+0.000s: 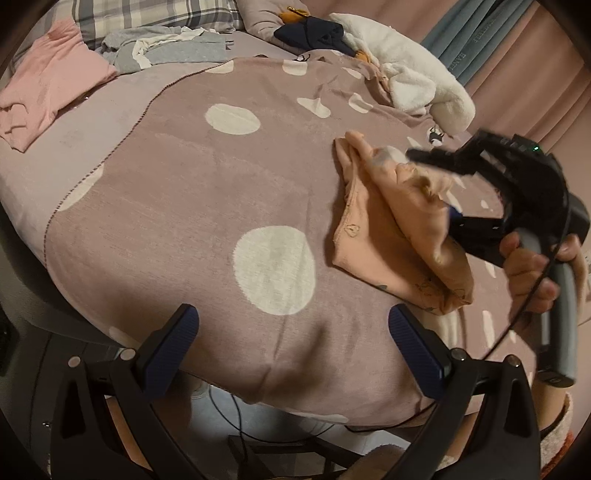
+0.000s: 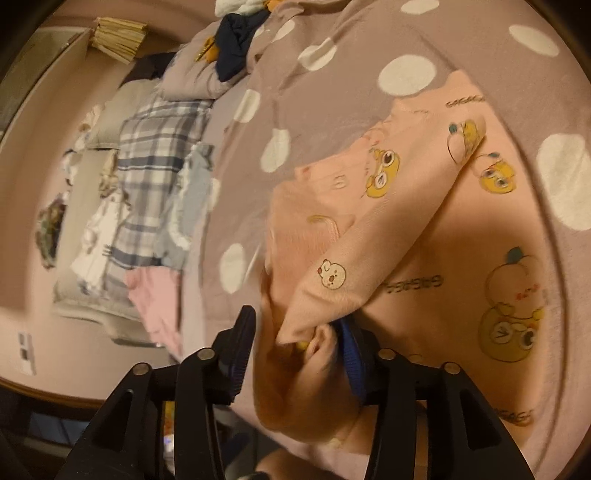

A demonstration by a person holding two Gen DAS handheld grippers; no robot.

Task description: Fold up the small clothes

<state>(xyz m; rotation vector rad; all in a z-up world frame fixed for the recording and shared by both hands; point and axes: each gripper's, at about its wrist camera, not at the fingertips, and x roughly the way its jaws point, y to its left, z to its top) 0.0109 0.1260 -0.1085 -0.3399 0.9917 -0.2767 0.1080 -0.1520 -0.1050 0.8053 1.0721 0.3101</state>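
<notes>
A small peach garment (image 1: pixel 391 236) with cartoon prints lies half folded on the dotted mauve blanket (image 1: pixel 207 192), right of centre. My right gripper (image 1: pixel 432 184) is open with the garment's edge between its fingers; in the right wrist view the cloth (image 2: pixel 369 229) drapes over the right pad (image 2: pixel 351 354), and the gripper (image 2: pixel 295 343) stands wide. My left gripper (image 1: pixel 291 332) is open and empty above the blanket's near edge, left of the garment and apart from it.
A pink garment (image 1: pixel 48 85) and a grey one (image 1: pixel 166 48) lie at the far left by a plaid pillow (image 1: pixel 147 14). A white fleece (image 1: pixel 413 70) and dark clothes (image 1: pixel 314 33) lie at the back right. Curtains (image 1: pixel 517 55) hang beyond.
</notes>
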